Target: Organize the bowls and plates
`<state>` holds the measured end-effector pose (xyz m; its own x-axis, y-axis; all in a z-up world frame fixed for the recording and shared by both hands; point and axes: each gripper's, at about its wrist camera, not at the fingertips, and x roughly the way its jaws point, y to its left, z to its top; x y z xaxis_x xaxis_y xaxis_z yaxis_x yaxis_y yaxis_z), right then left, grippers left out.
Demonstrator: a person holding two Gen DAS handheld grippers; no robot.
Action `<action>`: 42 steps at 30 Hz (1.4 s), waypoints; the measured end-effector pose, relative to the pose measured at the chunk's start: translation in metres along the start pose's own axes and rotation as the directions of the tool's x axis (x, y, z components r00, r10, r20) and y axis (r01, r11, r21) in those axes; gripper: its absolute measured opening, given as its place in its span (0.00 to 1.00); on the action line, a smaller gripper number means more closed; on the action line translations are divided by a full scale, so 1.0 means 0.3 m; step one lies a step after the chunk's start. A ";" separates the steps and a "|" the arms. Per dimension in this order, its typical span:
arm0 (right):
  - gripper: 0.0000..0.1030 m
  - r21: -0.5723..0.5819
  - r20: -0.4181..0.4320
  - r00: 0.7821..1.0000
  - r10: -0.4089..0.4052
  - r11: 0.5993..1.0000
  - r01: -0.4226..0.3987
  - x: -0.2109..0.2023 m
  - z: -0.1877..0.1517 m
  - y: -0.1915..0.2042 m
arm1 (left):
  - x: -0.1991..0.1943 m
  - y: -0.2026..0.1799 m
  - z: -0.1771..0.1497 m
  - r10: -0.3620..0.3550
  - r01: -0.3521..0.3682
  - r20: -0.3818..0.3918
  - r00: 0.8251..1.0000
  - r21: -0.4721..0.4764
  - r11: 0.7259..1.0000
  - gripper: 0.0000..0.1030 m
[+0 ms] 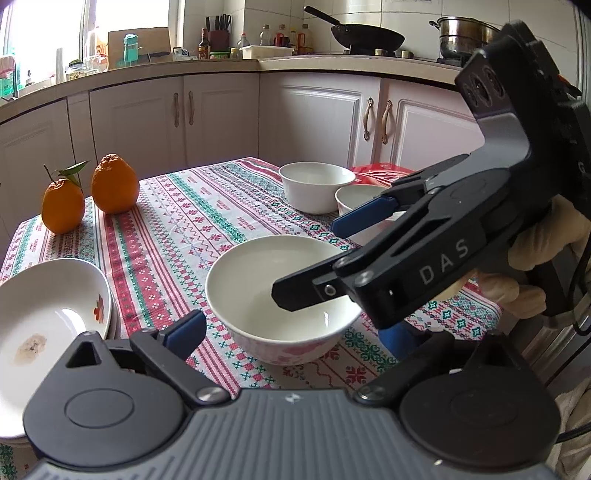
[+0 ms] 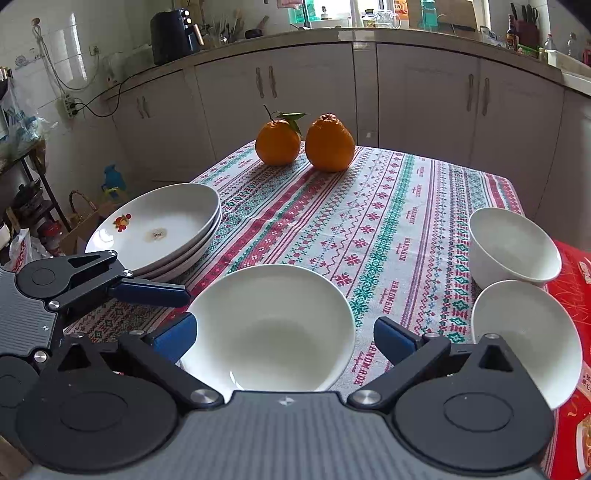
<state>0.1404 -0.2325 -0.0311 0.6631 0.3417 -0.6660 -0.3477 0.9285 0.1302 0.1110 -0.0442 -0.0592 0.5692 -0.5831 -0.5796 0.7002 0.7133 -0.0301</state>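
On the patterned tablecloth (image 2: pixel 388 229) the plates (image 2: pixel 162 229) are stacked; I judge three bowls remain. My right gripper (image 2: pixel 284 336) and left gripper (image 1: pixel 291 328), jaws apart, flank the nearest bowl (image 2: pixel 271 325).

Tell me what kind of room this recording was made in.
Most likely a home kitchen. A black wok and a steel pot sit on a stove along the counter, pale cabinet doors run beneath it, and white ceramic bowls stand on a table with a patterned tablecloth.

Both tongs, left (image 2: pixel 155 291) and right (image 1: pixel 306 258), are black with blue pads, silver screws, "DAS" lettering.
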 end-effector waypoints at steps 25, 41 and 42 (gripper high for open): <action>1.00 0.081 0.064 0.933 -0.355 0.934 0.349 -0.215 -0.183 -0.162 | -0.016 -0.065 0.108 0.062 -0.062 -0.015 0.998 0.007 0.998 0.99; 1.00 0.067 0.080 0.921 -0.381 0.924 0.376 -0.215 -0.224 -0.287 | 0.221 -0.145 0.310 -0.036 0.037 -0.066 0.997 0.020 0.999 0.99; 1.00 0.063 0.081 0.923 -0.377 0.926 0.372 -0.212 -0.224 -0.296 | 0.240 -0.148 0.320 -0.044 0.046 -0.069 0.997 0.017 0.999 0.99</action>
<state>0.0846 -0.3465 -0.0498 0.7968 -0.0226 -0.6038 -0.0331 0.9962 -0.0809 0.1624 -0.1553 -0.0214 0.5064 -0.5861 -0.6324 0.7325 0.6794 -0.0430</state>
